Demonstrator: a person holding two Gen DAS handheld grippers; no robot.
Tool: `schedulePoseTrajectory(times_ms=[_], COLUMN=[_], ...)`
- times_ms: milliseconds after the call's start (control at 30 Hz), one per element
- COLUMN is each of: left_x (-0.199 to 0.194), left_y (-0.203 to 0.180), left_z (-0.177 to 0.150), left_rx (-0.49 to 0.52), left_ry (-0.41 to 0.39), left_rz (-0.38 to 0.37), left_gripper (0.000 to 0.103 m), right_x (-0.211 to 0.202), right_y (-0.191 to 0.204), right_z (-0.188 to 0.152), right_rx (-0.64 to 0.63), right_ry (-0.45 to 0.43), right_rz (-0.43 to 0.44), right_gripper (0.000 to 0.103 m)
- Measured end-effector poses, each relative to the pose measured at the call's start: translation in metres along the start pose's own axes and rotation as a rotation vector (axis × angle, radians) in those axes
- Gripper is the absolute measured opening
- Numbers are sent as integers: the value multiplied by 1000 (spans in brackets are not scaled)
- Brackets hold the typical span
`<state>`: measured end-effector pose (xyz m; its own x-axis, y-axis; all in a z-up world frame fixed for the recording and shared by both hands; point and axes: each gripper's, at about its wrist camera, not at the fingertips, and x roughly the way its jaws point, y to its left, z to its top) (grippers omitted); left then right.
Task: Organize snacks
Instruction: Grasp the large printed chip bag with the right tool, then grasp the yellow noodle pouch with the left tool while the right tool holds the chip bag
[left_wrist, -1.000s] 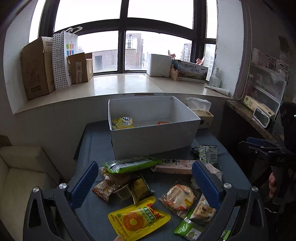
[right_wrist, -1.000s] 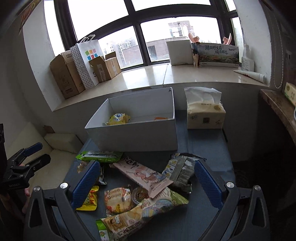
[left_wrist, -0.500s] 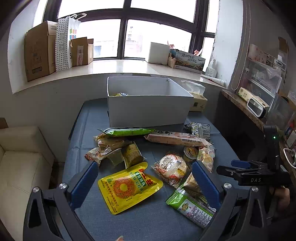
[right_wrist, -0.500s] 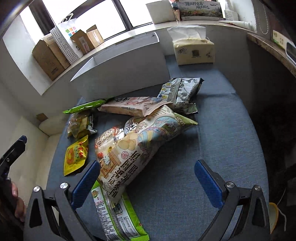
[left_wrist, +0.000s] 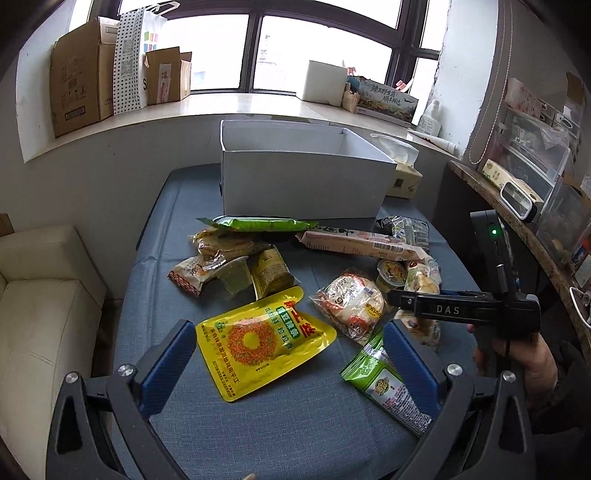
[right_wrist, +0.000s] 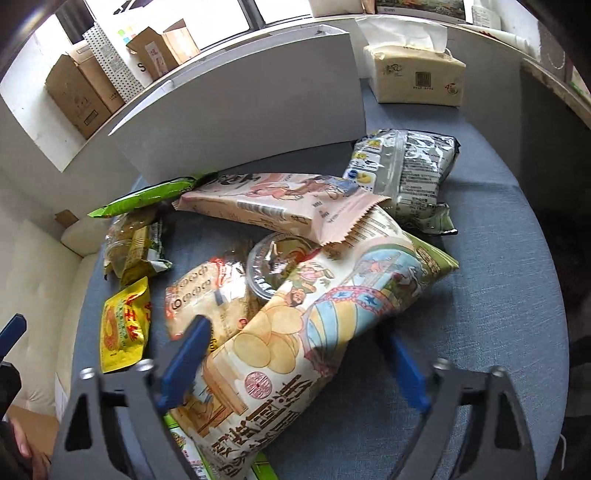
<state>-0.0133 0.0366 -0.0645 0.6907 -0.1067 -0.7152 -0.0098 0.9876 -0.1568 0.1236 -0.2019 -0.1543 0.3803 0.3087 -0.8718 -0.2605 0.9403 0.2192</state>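
The right tongs (right_wrist: 295, 365) are open, with one blue finger on each side of the big chip bag (right_wrist: 314, 332). The left finger (right_wrist: 184, 362) is right up against the bag. The other finger is a bit blurry, and the bag does not look squeezed yet, so it is not held.

The left tongs (left_wrist: 288, 365) are open too and hold nothing. They hang low over the yellow pack (left_wrist: 258, 343), with a green pack (left_wrist: 384, 387) near the right finger.

The chip bag lies on the blue table (right_wrist: 498, 295), on top of a round cup (right_wrist: 273, 266) and a rice cracker pack (right_wrist: 207, 295). A pink pack (right_wrist: 277, 206) rests on its far end. Behind the pile stands the white box (right_wrist: 240, 110), where the snacks should go.

The step now looks like grabbing the chip bag. To do it well, close the fingers slowly near the middle of the bag. It is puffy and full of air, so a hard squeeze could pop it or crush the chips. Lift it straight up first, so the pink pack slides off and the cup does not roll. Then carry it over the wall of the box and let go inside.
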Motion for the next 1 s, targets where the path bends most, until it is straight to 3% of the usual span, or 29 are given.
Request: schedulePoseTrajectory(times_ms=[67,167,467,633,733,867,1000], left_x=[5,9,26,46,61,85,117], left_y=[6,13,21,22,25,17,12], left_z=[-2,-4,-9,-12,-11,-10,-8], left_rx=[-20,-38,0,72,52,104,188], left_ry=[17,33,87,149,187,202,266], left_rz=[-1,-15,-6,-6,-1,-4,14], left_gripper=[103,103,103,103,103,103,103], right_x=[4,0,-39,-81,-100,-105,-101], right_y=[-6,-16,-51,-69,-75,-77,-77], right_z=[-3,-5,-20,-28,-32,-37,-38], right_rx=[31,64,124,109,80,78,76], right_ry=[6,4,-40,-114,-150,-156,-143], right_rz=[-6,-9,28,45,43,56,72], right_gripper=[62,39,38,38,38,38,38])
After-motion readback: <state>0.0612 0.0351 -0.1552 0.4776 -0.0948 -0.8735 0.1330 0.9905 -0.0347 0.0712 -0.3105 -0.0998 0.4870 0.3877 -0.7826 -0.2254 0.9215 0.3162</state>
